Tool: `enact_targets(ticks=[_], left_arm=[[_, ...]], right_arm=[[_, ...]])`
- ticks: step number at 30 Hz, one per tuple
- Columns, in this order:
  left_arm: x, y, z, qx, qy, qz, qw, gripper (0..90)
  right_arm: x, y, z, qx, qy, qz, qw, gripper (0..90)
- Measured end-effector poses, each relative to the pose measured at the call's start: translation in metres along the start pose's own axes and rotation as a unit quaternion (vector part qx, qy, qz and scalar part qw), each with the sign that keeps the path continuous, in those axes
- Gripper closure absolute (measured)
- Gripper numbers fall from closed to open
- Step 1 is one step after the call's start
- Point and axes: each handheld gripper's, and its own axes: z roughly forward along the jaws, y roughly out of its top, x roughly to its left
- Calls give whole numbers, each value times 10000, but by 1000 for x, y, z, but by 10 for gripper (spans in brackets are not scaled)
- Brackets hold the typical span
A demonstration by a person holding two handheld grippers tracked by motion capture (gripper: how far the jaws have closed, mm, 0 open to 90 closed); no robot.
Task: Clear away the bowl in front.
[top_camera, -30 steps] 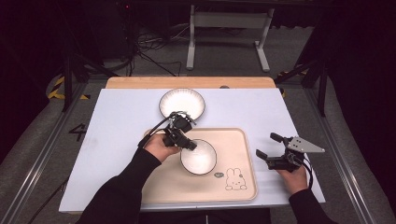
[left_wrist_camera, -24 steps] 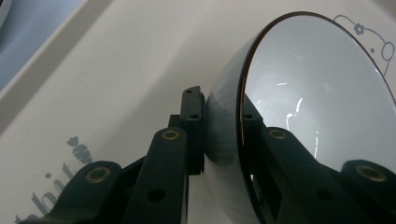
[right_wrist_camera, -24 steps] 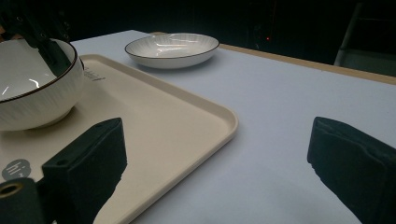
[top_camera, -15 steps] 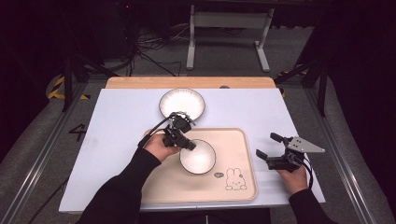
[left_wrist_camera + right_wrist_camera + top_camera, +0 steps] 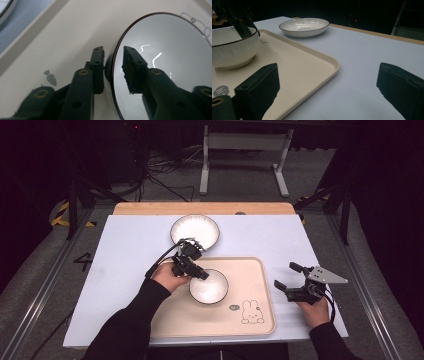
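Observation:
A white bowl (image 5: 209, 287) with a dark rim stands on the left half of a beige tray (image 5: 250, 270). My left gripper (image 5: 202, 274) reaches over the bowl's left rim. In the left gripper view its jaws straddle the rim of the bowl (image 5: 162, 50), one outside the wall and one inside. The left gripper (image 5: 113, 50) has just been opening its jaws, and small gaps show beside the rim. My right gripper (image 5: 284, 275) rests open on the white table just right of the tray, with nothing between its jaws.
A white ribbed plate (image 5: 195, 229) sits on the table behind the tray, and again far off as the plate (image 5: 304, 26) in the right gripper view. A rabbit drawing (image 5: 251, 312) marks the tray's near right corner. The white tabletop (image 5: 125, 255) spreads left of the tray.

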Motion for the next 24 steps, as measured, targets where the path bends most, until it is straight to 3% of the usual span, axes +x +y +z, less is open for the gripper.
enact_targets(ticks=[13, 21, 24], left_arm=[[-7, -15, -24, -546, -325, 290, 9976, 349], [-13, -34, -42, -1004, -155, 376, 9941, 90], [-12, -42, -48, -1148, -146, 340, 9927, 64]], right_arm=[[-1, 0, 1, 24, 27, 62, 10000, 52], [-3, 0, 1, 36, 73, 130, 9999, 52], [-3, 0, 1, 59, 87, 163, 9998, 52]])
